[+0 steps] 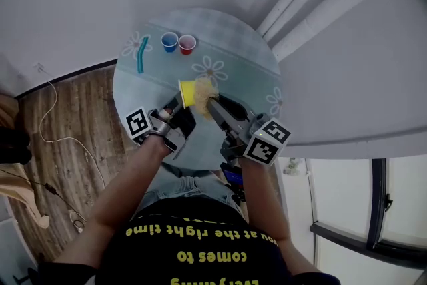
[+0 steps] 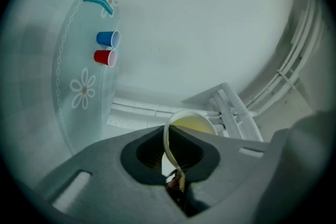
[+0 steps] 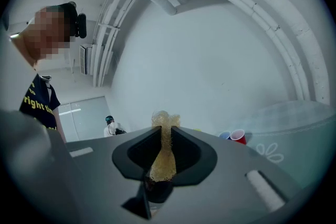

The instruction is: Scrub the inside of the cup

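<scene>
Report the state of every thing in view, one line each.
yellow cup, on its side, rim pinched by left gripper
mesh scrubber, clamped in right gripper, next to yellow cup
blue cup, upright on table
red cup, upright
teal stick, lying flat

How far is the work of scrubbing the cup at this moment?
Done: the left gripper is shut on the yellow cup, which is tipped sideways; the right gripper is shut on the mesh scrubber. In hand: the scrubber is at the cup's mouth. Left: whether the inside is clean cannot be seen; the cup is not yet set down.
</scene>
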`<act>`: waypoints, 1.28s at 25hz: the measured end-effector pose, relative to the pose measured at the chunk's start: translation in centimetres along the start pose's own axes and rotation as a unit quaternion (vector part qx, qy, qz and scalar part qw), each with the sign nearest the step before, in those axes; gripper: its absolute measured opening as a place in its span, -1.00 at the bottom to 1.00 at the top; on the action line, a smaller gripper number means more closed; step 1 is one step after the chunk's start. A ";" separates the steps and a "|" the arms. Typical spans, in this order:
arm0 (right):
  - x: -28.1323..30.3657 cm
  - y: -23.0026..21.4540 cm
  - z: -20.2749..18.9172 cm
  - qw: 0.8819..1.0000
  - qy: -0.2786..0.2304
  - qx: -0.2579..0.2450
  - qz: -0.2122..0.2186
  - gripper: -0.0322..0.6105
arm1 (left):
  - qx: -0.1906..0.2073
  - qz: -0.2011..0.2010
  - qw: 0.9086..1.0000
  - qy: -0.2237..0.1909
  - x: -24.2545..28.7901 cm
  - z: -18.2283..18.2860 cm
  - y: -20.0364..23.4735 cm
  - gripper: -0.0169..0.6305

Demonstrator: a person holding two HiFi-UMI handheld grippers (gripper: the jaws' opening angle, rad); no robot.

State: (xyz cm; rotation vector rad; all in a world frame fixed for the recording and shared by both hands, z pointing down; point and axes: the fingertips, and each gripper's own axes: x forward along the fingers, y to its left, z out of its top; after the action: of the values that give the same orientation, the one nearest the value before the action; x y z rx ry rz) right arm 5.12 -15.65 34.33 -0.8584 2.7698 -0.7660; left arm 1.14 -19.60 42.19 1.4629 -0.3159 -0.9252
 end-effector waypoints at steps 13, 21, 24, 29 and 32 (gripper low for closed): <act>0.8 1.6 -0.5 0.999 -0.005 -0.013 0.033 -0.71 | -0.068 -0.013 0.997 -0.019 0.2 -0.5 -0.1 -0.90; -1.3 -0.3 1.0 0.999 -0.036 -0.008 0.000 -0.71 | -0.049 -0.016 0.999 -0.016 -0.5 -0.2 -0.8 -0.90; -0.8 0.3 0.6 1.000 -0.029 -0.005 0.008 -0.71 | -0.014 -0.016 1.000 -0.005 -0.3 -0.1 -1.1 -0.90; 0.5 2.1 -1.6 0.999 -0.011 0.014 0.036 -0.71 | 0.009 -0.006 1.000 0.005 -0.6 -0.4 -0.6 -0.90; 0.3 1.9 -1.8 0.999 -0.010 0.018 0.034 -0.71 | 0.025 -0.003 1.000 0.011 -0.9 -0.4 -0.5 -0.90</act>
State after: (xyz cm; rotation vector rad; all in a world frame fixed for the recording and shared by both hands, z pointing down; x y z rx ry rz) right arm 3.46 -13.73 34.93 -0.7573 2.7439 -0.7879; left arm 0.73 -18.64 42.00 1.5198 -0.3218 -0.9107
